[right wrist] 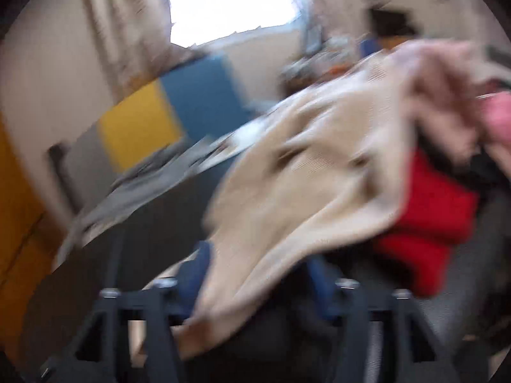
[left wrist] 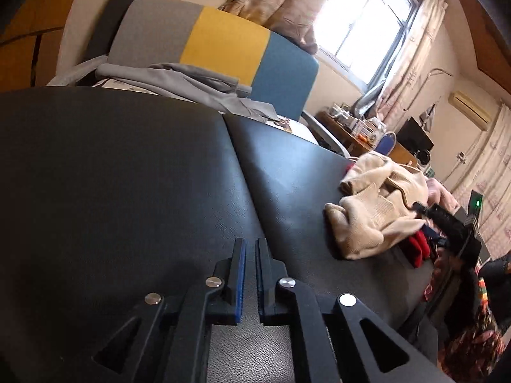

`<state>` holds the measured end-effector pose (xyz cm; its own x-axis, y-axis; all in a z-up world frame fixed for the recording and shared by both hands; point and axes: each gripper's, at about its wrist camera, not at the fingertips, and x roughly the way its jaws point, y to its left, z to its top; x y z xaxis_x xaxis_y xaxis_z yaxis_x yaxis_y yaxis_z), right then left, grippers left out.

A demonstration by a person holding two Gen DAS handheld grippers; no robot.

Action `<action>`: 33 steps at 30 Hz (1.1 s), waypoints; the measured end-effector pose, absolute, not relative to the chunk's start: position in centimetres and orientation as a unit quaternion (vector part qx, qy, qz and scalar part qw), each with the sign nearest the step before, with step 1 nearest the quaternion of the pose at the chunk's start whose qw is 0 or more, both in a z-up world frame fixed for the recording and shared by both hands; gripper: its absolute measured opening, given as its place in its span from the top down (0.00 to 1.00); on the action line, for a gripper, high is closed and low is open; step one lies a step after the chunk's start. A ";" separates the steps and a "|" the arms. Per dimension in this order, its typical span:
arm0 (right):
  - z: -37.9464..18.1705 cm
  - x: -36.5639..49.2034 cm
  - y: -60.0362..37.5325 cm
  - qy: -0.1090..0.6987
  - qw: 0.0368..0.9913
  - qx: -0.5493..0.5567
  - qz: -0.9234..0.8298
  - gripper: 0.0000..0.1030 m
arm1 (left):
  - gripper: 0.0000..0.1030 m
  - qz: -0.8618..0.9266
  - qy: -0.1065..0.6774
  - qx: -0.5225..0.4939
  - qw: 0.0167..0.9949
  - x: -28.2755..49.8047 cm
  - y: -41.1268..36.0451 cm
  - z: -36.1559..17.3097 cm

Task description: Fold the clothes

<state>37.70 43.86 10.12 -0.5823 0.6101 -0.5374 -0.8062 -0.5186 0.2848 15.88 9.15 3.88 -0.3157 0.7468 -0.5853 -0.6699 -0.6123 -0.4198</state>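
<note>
The left gripper (left wrist: 251, 249) hovers low over the black table (left wrist: 127, 175), its blue-padded jaws nearly together with nothing between them; it sits well apart from the clothes, seemingly idle while the other hand works. The cream sweater (left wrist: 377, 210) lies crumpled at the far right of the table, over a red garment (left wrist: 418, 249), with pink cloth just behind. The right gripper (right wrist: 255, 268) is at this heap, and the cream sweater (right wrist: 303, 172) drapes across its fingers. Judged from that drape, it is probably taking the sweater off the pile, but heavy blur and the cloth itself hide the jaws; whether they are clamped on it cannot be told. A grey garment (left wrist: 191, 83) rests on the chair (left wrist: 223, 41) beyond the table. The pile's right side is cut off. No piece on show is neatly folded.
</note>
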 end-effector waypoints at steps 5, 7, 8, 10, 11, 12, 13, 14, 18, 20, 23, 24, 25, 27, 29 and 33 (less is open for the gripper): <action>11.6 40.0 48.5 0.229 0.508 -0.170 0.813 0.19 | 0.90 0.780 -0.018 -0.401 0.480 17.7 13.0 3.4; 11.4 39.3 51.0 0.213 0.519 -0.204 0.803 0.19 | 0.88 0.763 0.009 -0.401 0.506 19.2 15.0 3.5; 11.0 38.7 52.3 0.205 0.520 -0.226 0.798 0.20 | 0.87 0.755 0.028 -0.400 0.519 20.0 16.1 3.6; 9.6 37.9 54.2 0.202 0.529 -0.267 0.780 0.24 | 0.87 0.740 0.055 -0.398 0.540 21.4 17.9 3.8; 8.7 38.0 55.2 0.212 0.526 -0.283 0.774 0.30 | 0.87 0.732 0.065 -0.397 0.549 22.0 18.6 3.8; 8.2 38.3 55.8 0.229 0.517 -0.282 0.776 0.33 | 0.87 0.725 0.071 -0.396 0.558 22.5 19.1 3.8; 7.8 38.6 56.4 0.245 0.508 -0.280 0.777 0.38 | 0.87 0.720 0.078 -0.396 0.564 22.9 19.6 3.8; 7.5 38.9 56.8 0.256 0.498 -0.277 0.781 0.45 | 0.86 0.717 0.084 -0.398 0.566 23.2 19.9 3.7; 8.8 39.1 54.6 0.243 0.448 -0.251 0.823 0.88 | 0.86 0.711 0.091 -0.414 0.561 23.3 20.8 3.1; 9.4 39.2 53.5 0.236 0.423 -0.238 0.842 0.91 | 0.86 0.711 0.086 -0.420 0.558 23.1 20.9 2.9; 10.3 38.7 51.7 0.231 0.381 -0.225 0.867 0.92 | 0.86 0.718 0.081 -0.412 0.555 23.2 20.5 3.3; 10.6 38.1 50.5 0.232 0.362 -0.225 0.875 0.92 | 0.86 0.721 0.079 -0.408 0.554 23.2 20.3 3.5; 10.7 37.5 49.3 0.232 0.342 -0.225 0.882 0.92 | 0.86 0.725 0.077 -0.405 0.552 23.2 20.0 3.6; 10.5 36.1 46.4 0.230 0.301 -0.230 0.896 0.92 | 0.86 0.733 0.070 -0.398 0.547 23.1 19.4 4.0; 10.2 34.8 43.5 0.227 0.259 -0.235 0.909 0.92 | 0.86 0.738 0.061 -0.397 0.543 22.9 18.9 4.3; 9.7 32.2 37.8 0.220 0.174 -0.242 0.929 0.92 | 0.86 0.745 0.049 -0.388 0.541 22.9 18.1 5.0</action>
